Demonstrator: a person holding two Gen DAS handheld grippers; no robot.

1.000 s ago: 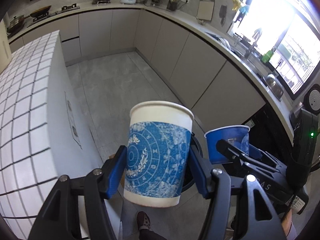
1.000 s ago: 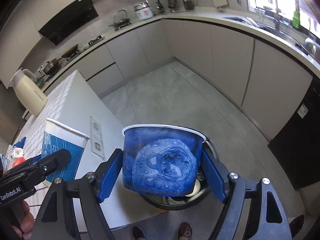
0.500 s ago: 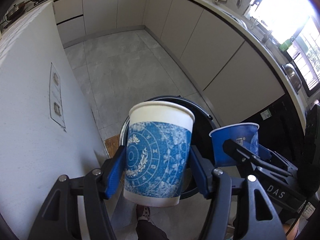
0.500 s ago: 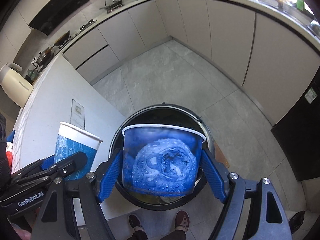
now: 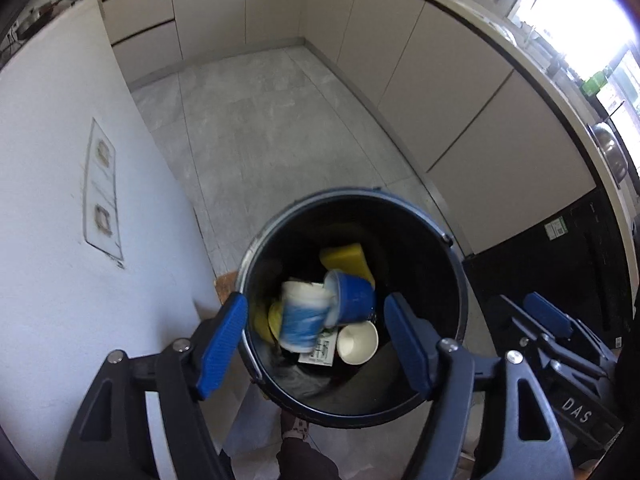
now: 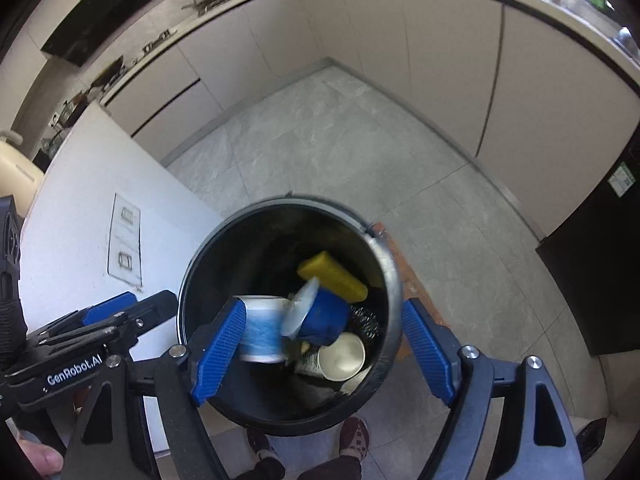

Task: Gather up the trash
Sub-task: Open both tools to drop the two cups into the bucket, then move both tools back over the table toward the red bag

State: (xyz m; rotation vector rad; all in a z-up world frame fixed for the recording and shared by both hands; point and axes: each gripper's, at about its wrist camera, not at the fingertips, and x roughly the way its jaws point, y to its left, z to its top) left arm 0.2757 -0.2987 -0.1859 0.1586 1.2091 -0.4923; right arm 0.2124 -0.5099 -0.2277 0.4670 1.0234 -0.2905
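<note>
A black round bin (image 5: 352, 193) (image 6: 288, 202) stands on the floor right under both grippers. Inside it a white paper cup with a blue pattern (image 5: 300, 324) (image 6: 262, 330) shows blurred, tipped against a blue cup (image 5: 354, 296) (image 6: 324, 316). My left gripper (image 5: 316, 340) hangs over the bin's near rim with its jaws opening and nothing pressed between the pads. My right gripper (image 6: 322, 348) is open above the bin, holding nothing. In the left wrist view the right gripper (image 5: 548, 320) is at the right; in the right wrist view the left gripper (image 6: 120, 312) is at the left.
The bin also holds a yellow sponge (image 5: 348, 258) (image 6: 332, 276), a white cup (image 5: 357, 343) on its side and some paper. A white island wall with sockets (image 5: 100, 188) is close on the left, a black appliance (image 5: 560, 248) on the right. A person's shoes (image 6: 354, 436) stand below.
Both cups have left the jaws and dropped into the bin. Both grippers have sunk and tipped further down over it, and their jaws stand wider.
</note>
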